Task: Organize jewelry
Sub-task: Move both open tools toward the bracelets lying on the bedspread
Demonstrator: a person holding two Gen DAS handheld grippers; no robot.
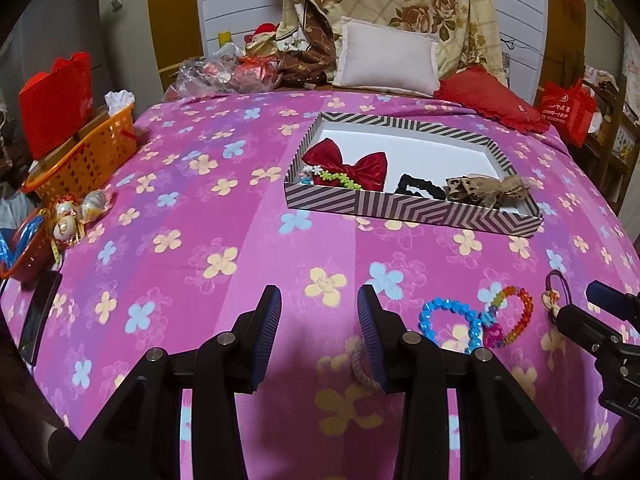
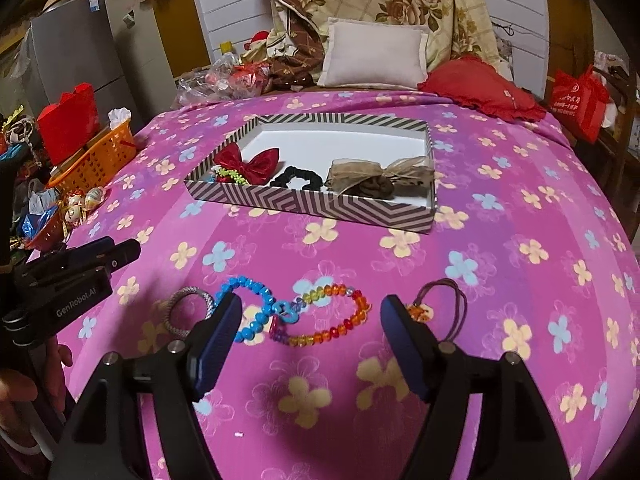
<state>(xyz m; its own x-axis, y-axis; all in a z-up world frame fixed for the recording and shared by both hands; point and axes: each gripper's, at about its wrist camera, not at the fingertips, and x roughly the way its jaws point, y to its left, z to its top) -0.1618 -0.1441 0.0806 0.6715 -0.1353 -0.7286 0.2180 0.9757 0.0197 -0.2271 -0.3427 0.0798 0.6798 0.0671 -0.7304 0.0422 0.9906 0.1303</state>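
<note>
My left gripper (image 1: 320, 312) hovers open over the pink flowered bedspread with nothing between its pads. A silver bracelet (image 1: 362, 364) lies on the cover, partly hidden behind its right finger. To the right lie a blue bead bracelet (image 2: 248, 308), a rainbow bead bracelet (image 2: 332, 316) and a purple hair tie with an orange charm (image 2: 444, 304). My right gripper (image 2: 310, 320) stands wide open above the rainbow bracelet, not touching it. The striped box (image 2: 320, 208) farther back holds a red bow (image 2: 248, 162), a black scrunchie (image 2: 296, 178) and a brown ribbon bow (image 2: 376, 178).
An orange basket (image 1: 92, 156) and a red bag (image 1: 54, 104) sit at the bed's left edge, with round ornaments (image 1: 76, 216) and a dark phone (image 1: 38, 320) nearer. Pillows (image 1: 386, 56) and a red cushion (image 1: 488, 96) lie behind the box. A hand (image 2: 24, 392) holds the left gripper.
</note>
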